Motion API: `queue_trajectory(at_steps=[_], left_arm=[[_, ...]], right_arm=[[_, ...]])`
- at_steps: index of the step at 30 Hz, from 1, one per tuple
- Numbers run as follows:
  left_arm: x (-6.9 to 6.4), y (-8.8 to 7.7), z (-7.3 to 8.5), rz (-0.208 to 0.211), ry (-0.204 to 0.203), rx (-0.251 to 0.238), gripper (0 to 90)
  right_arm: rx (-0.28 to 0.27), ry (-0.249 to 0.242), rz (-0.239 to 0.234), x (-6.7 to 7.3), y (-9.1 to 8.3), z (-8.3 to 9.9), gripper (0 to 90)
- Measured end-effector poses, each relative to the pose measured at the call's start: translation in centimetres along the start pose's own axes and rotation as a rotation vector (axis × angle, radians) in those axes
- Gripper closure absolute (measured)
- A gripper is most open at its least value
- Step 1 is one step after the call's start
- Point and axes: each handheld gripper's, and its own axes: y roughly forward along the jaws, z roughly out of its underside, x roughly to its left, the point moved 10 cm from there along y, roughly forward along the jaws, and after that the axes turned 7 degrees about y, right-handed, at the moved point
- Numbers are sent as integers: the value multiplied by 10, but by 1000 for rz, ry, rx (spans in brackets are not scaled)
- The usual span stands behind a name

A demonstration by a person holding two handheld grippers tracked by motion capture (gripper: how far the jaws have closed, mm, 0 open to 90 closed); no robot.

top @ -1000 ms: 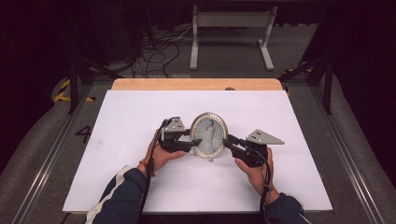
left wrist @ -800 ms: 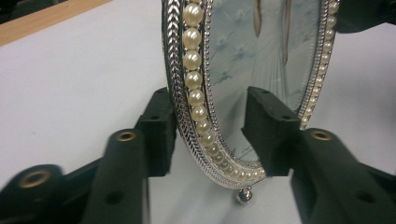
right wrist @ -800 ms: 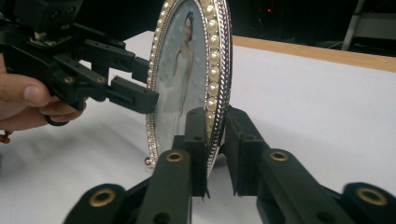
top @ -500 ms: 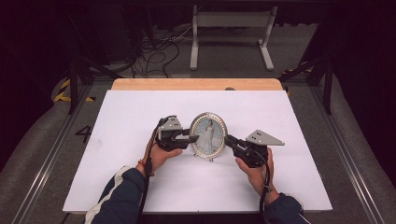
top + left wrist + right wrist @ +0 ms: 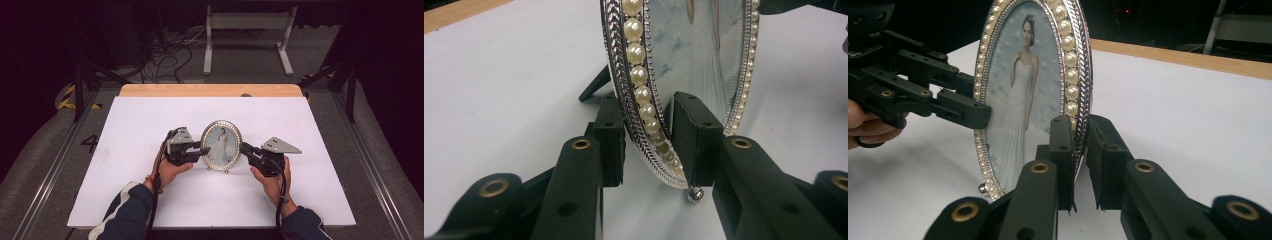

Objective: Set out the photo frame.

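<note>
Between both tools [image 5: 202,150] [image 5: 245,148] stands the frame [image 5: 221,145].

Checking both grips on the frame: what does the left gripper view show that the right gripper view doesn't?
Left gripper view: the picture frame nearly edge-on, with its back stand propped on the white table.
Right gripper view: the photo of a woman in a white dress, the left gripper at the far rim, and the table's wooden edge.
Both: the pearl rim between that view's own jaws, which have just been closing. The right gripper pinches it, and the left's pads look pressed on too. A ball foot sits below.
</note>
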Motion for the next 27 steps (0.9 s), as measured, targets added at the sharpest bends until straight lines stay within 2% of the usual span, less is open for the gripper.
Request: queue_trajectory(at_steps=[16,17,18,19,21,22,27], left_arm=[[-3,-3,3,-19,-23,-2,678],[-4,-3,2,-12,-21,-6,679],[-4,-3,2,-12,-21,-6,681],[-4,-3,2,-18,-6,-2,680],[-4,-3,1,-20,5,0,678],[-4,-3,1,-20,-4,-4,679],[-3,-3,3,-10,-7,-4,680]], right_arm=[[15,-13,-16,-1,4,-2,811],[14,-12,-14,-1,4,-2,830],[5,-15,12,-3,5,-3,828],[4,-11,17,-4,5,-3,828],[1,0,14,-5,6,-3,830],[-1,13,2,-5,6,-3,831],[4,-9,11,-3,6,-4,831]])
